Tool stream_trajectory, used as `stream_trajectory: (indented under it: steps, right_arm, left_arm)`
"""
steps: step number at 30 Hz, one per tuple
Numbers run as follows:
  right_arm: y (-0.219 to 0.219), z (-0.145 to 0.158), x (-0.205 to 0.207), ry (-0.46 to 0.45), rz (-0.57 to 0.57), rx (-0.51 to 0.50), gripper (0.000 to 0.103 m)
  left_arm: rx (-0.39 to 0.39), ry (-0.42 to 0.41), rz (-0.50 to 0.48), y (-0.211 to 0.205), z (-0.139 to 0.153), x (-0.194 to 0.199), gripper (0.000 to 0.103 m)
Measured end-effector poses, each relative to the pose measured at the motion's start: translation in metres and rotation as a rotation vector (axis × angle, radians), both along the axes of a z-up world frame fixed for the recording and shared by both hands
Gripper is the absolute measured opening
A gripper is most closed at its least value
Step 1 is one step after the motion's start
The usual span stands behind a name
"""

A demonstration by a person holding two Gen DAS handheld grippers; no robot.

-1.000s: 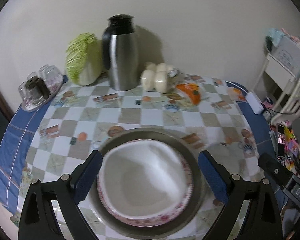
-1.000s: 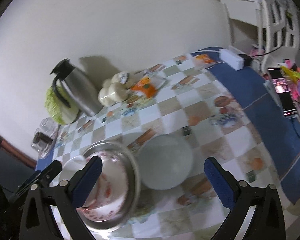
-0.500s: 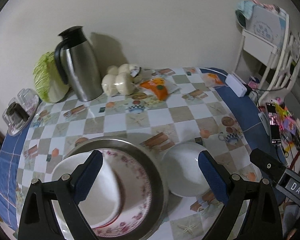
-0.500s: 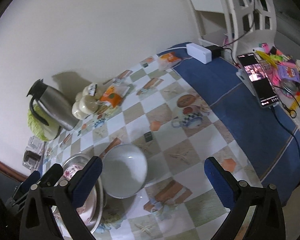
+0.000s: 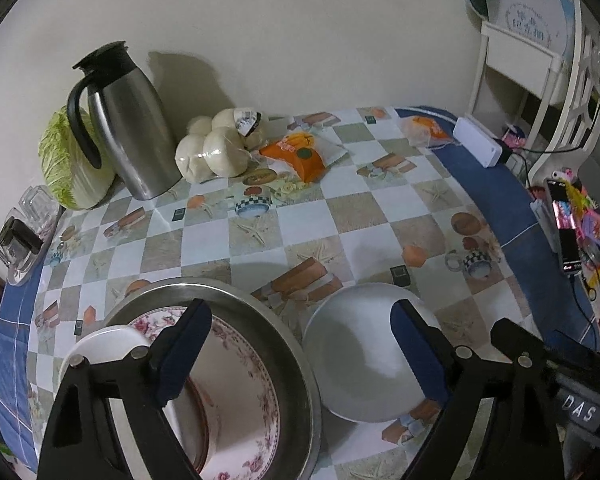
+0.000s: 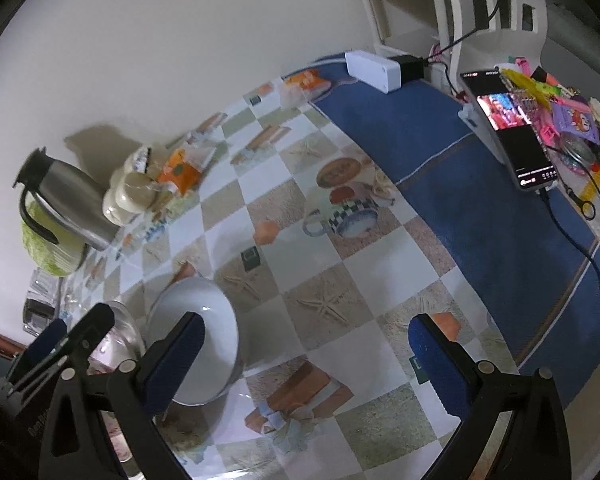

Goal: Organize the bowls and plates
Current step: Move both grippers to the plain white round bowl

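Note:
A steel tray point(image 5: 236, 304) at the table's near edge holds a flower-rimmed plate point(image 5: 252, 364) with a white bowl point(image 5: 104, 344) on its left part. A plain white bowl point(image 5: 360, 356) stands on the cloth just right of the tray; it also shows in the right wrist view point(image 6: 204, 320). My left gripper point(image 5: 300, 348) is open and empty, one finger over the plate, the other over the plain bowl. My right gripper point(image 6: 306, 360) is open and empty above the cloth, its left finger at the plain bowl's right rim.
A steel jug point(image 5: 128, 128), a cabbage point(image 5: 64, 160), bagged buns point(image 5: 216, 148) and an orange packet point(image 5: 304, 156) stand along the back wall. Glasses on a tray point(image 5: 24, 228) are at the far left. A phone point(image 6: 512, 132), cables and a white box point(image 6: 374, 66) lie right.
Both grippers have swung right. The stacked tray moved from the middle of the left view to its lower left, and the plain bowl came into that view. Both grippers stayed open.

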State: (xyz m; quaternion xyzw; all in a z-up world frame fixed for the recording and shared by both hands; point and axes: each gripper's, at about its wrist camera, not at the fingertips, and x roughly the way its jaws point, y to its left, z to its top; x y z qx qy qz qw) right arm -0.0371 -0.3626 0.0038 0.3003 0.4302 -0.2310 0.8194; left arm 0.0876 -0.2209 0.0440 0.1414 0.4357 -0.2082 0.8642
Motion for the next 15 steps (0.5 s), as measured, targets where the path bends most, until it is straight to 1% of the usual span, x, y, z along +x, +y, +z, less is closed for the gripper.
stream_trajectory:
  steps: [1, 2, 3, 5, 8, 10, 14, 15]
  right_arm:
    - [0.001, -0.004, 0.002, 0.010, 0.007, 0.001, 0.103]
    - [0.002, -0.007, 0.005, 0.019, 0.012, 0.003, 0.103]
    - [0.004, -0.010, 0.007, 0.027, 0.016, 0.004, 0.103]
    - [0.007, -0.019, 0.011, 0.050, 0.021, 0.012, 0.103]
    - [0.008, -0.029, 0.015, 0.074, 0.020, 0.023, 0.102]
    - [0.009, -0.036, 0.018, 0.082, 0.026, 0.030, 0.095]
    - [0.015, -0.044, 0.027, 0.088, 0.044, 0.050, 0.084]
    - [0.017, -0.046, 0.030, 0.090, 0.054, 0.049, 0.079]
  left_arm:
    - [0.005, 0.001, -0.001, -0.002, -0.003, 0.001, 0.090]
    - [0.010, 0.004, -0.005, -0.003, -0.005, 0.003, 0.084]
    - [0.014, 0.010, -0.009, -0.005, -0.007, 0.004, 0.080]
    - [0.027, 0.013, -0.009, -0.008, -0.012, 0.008, 0.077]
    - [0.041, 0.025, -0.007, -0.010, -0.020, 0.013, 0.077]
    - [0.035, 0.040, -0.008, -0.010, -0.024, 0.017, 0.077]
    - [0.045, 0.046, -0.017, -0.013, -0.030, 0.020, 0.077]
    - [0.044, 0.049, -0.018, -0.013, -0.031, 0.020, 0.077]
